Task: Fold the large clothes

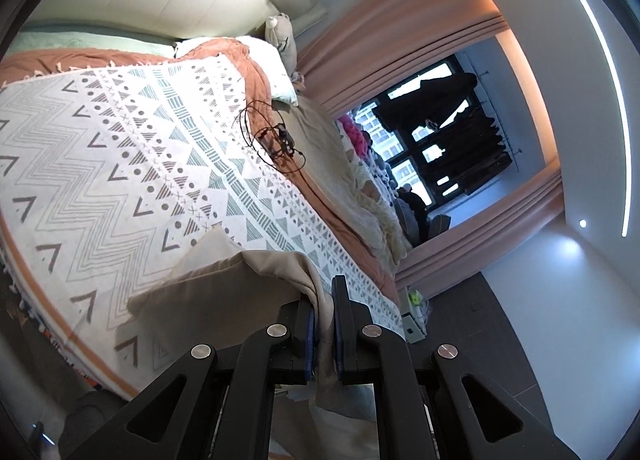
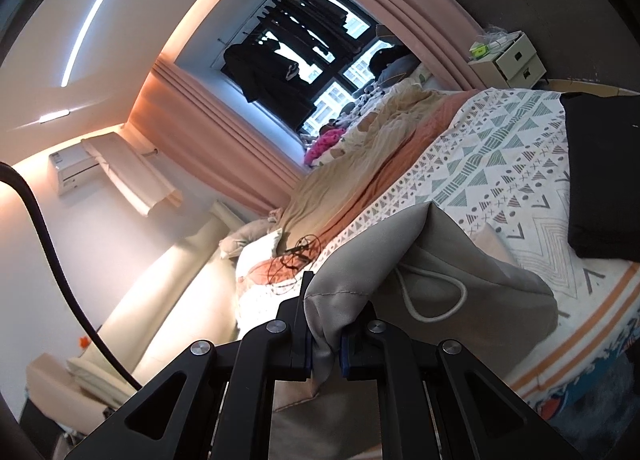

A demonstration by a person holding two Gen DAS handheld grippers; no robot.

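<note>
In the left wrist view we see the left gripper (image 1: 323,324) with its two blue pads (image 1: 310,334) pressed together on a fold of the beige garment (image 1: 224,280). The cloth runs up out of the jaws, then spreads away to the left of the fingers, where it lies draped over the patterned bedspread (image 1: 120,148). A narrow strip of the same cloth hangs down between the gripper arms, below the pinch point. Farther out on the bedspread, beyond the garment and apart from it, we note a tangle of thin black cable (image 1: 276,140). To the right of the bed stand the pink curtain (image 1: 400,56) and the window (image 1: 436,132).

In the right wrist view we see the right gripper (image 2: 324,344) likewise clamped on the beige garment (image 2: 400,260), with a stitched edge of the cloth bunched between the pads. From the jaws the cloth rises and bulges to the right, so that most of it sits above and to the right of the fingers. A white drawstring (image 2: 436,296) loops across this bulge. The garment's far side rests on the patterned bedspread (image 2: 500,164). Right of it, a black folded item (image 2: 600,180) lies on the bedspread, close to the garment; we cannot tell whether they touch.
</note>
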